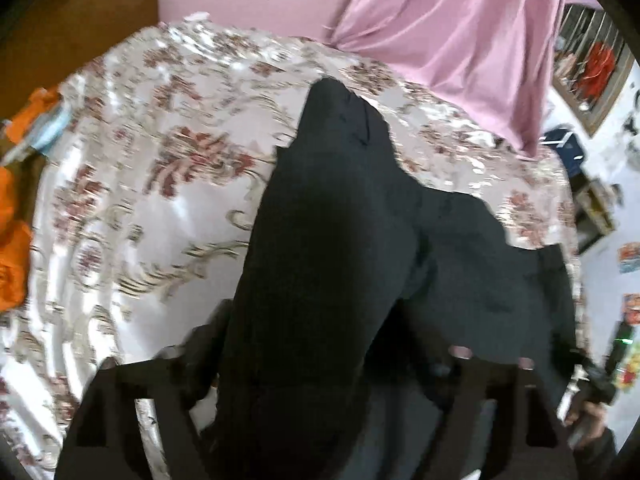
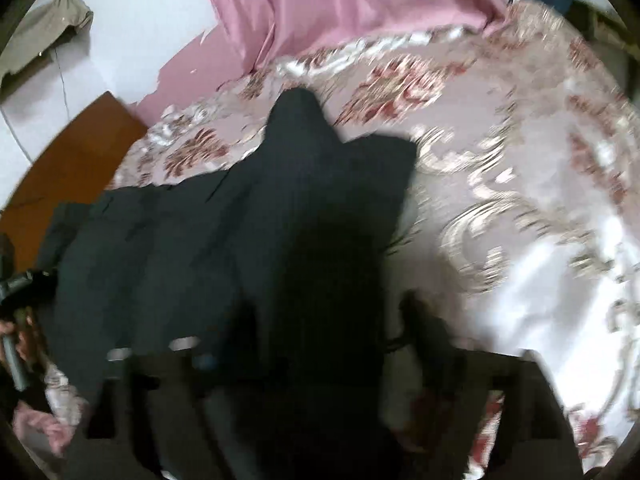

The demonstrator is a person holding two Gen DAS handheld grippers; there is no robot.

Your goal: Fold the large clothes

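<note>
A large black garment (image 1: 344,216) lies on a floral satin bedspread (image 1: 152,168), one narrow end reaching toward the far side of the bed. My left gripper (image 1: 308,340) is open just above its near part, fingers wide apart, and the cloth runs between them without being pinched. The right wrist view shows the same garment (image 2: 248,224) spread leftward over the bedspread (image 2: 520,208). My right gripper (image 2: 332,328) also stands open over the garment's near edge. All the fingers are dark and blurred against the black cloth. The other gripper and a hand show at the left edge (image 2: 16,304).
A pink curtain (image 1: 452,28) hangs behind the bed against a pink and white wall. A brown wooden headboard (image 2: 68,160) stands at the left. Orange items (image 1: 16,248) lie beside the bed, and a blue box (image 1: 564,144) and shelves sit at the right.
</note>
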